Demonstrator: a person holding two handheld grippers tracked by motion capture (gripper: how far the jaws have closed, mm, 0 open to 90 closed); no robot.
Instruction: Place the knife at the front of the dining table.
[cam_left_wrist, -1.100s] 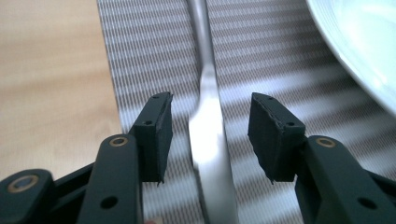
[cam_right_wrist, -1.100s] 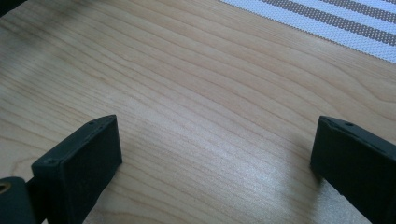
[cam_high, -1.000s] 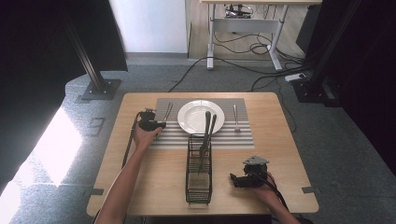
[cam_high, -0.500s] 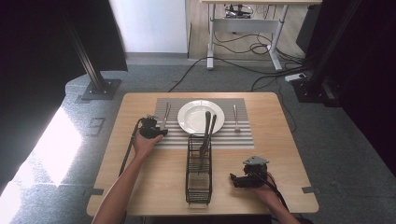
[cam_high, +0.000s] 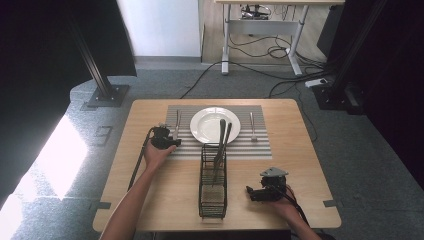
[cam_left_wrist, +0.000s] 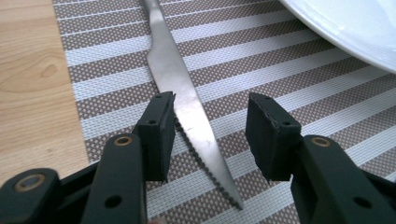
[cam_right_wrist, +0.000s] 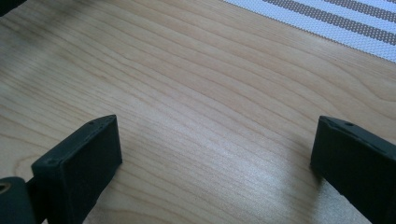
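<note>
A table knife (cam_left_wrist: 180, 88) lies on the striped placemat (cam_left_wrist: 289, 88), left of the white plate (cam_high: 215, 125). My left gripper (cam_left_wrist: 210, 112) hangs low over the blade's serrated end and straddles it. Its jaws are open: the left pad (cam_left_wrist: 161, 133) sits close beside the blade and the other pad stands well off it. In the high view the left gripper (cam_high: 162, 137) is at the mat's left edge beside the knife (cam_high: 177, 125). My right gripper (cam_high: 256, 193) rests open on the bare wood near the front right, with nothing between its pads (cam_right_wrist: 84, 154).
A black wire rack (cam_high: 213, 185) stands upright in the table's middle and holds two long utensils (cam_high: 221, 145) that lean over the plate's near rim. A fork (cam_high: 252, 125) lies on the mat right of the plate. Each gripper trails a cable toward the front edge.
My left gripper has shifted a little toward the near side and the knife. The right gripper has kept still.
</note>
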